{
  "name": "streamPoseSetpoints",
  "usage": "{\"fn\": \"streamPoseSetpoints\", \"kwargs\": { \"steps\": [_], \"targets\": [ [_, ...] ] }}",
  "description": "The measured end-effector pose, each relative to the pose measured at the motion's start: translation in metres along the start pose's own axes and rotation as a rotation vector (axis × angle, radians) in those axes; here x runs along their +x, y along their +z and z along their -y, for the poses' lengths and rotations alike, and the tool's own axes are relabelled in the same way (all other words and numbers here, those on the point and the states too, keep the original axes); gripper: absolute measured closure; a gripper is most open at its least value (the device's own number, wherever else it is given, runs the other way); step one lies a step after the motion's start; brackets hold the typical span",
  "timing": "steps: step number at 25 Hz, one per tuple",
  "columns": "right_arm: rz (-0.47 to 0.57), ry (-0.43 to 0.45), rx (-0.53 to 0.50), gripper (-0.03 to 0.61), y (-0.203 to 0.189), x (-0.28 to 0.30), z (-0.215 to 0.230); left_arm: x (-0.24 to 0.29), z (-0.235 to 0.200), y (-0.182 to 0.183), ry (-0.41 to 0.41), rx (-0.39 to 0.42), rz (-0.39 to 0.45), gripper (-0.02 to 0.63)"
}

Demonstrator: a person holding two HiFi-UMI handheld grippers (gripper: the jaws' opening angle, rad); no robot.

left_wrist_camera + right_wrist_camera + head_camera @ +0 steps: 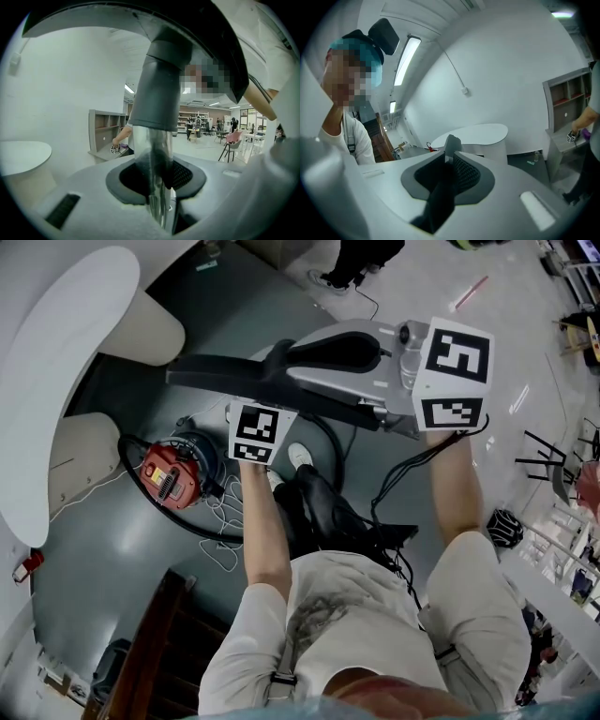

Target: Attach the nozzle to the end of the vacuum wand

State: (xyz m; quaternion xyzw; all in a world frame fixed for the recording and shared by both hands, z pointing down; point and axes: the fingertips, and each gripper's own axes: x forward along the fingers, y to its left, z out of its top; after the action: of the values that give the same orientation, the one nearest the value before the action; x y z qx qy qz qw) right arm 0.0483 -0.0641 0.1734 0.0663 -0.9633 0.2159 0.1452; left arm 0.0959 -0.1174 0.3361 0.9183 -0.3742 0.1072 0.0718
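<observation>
In the head view a long black nozzle [225,371] lies across in front of me, with both grippers at it. My left gripper [265,395] [157,176] is shut on the shiny wand tube [157,150]. That tube rises into a dark grey collar [159,93] under the broad black nozzle [197,28]. My right gripper [314,357] [450,171] comes in from the right. It is shut on a thin black part of the nozzle [440,197], which fills the gap between its pads. Where tube and nozzle meet is hidden in the head view.
On the floor at the left a red vacuum canister [169,474] stands, and its black hose [328,442] runs up towards the wand. A white curved table [66,362] is at far left, dark wooden furniture [159,643] below, chairs [548,460] at right. Another person stands by a shelf [105,129].
</observation>
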Motion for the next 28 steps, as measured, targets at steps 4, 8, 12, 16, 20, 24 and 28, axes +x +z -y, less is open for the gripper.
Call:
{"fn": "streamPoseSetpoints", "kwargs": {
  "steps": [4, 8, 12, 16, 20, 24, 28],
  "targets": [
    [0.015, -0.013, -0.004, 0.515, -0.002, 0.004, -0.001, 0.001, -0.003, -0.002, -0.001, -0.002, -0.006, 0.502],
    [0.021, -0.025, -0.002, 0.517, -0.001, 0.000, 0.000, 0.003, -0.001, 0.001, -0.004, 0.002, -0.008, 0.500],
    [0.037, -0.011, 0.032, 0.517, 0.001, -0.004, 0.006, 0.006, 0.000, 0.002, -0.003, 0.003, -0.010, 0.500],
    [0.086, 0.050, 0.110, 0.522, 0.001, -0.005, 0.011, 0.008, -0.003, 0.001, 0.004, 0.000, -0.014, 0.500],
    [0.108, 0.034, 0.100, 0.522, 0.003, -0.006, 0.011, 0.009, -0.004, 0.002, 0.000, -0.009, -0.009, 0.500],
    [0.134, -0.011, 0.043, 0.522, 0.003, -0.009, 0.010, 0.012, -0.005, 0.004, -0.003, -0.014, -0.001, 0.500],
    [0.179, -0.036, 0.009, 0.523, 0.009, -0.016, 0.010, 0.014, -0.006, 0.005, -0.003, -0.014, 0.002, 0.500]
  ]
}}
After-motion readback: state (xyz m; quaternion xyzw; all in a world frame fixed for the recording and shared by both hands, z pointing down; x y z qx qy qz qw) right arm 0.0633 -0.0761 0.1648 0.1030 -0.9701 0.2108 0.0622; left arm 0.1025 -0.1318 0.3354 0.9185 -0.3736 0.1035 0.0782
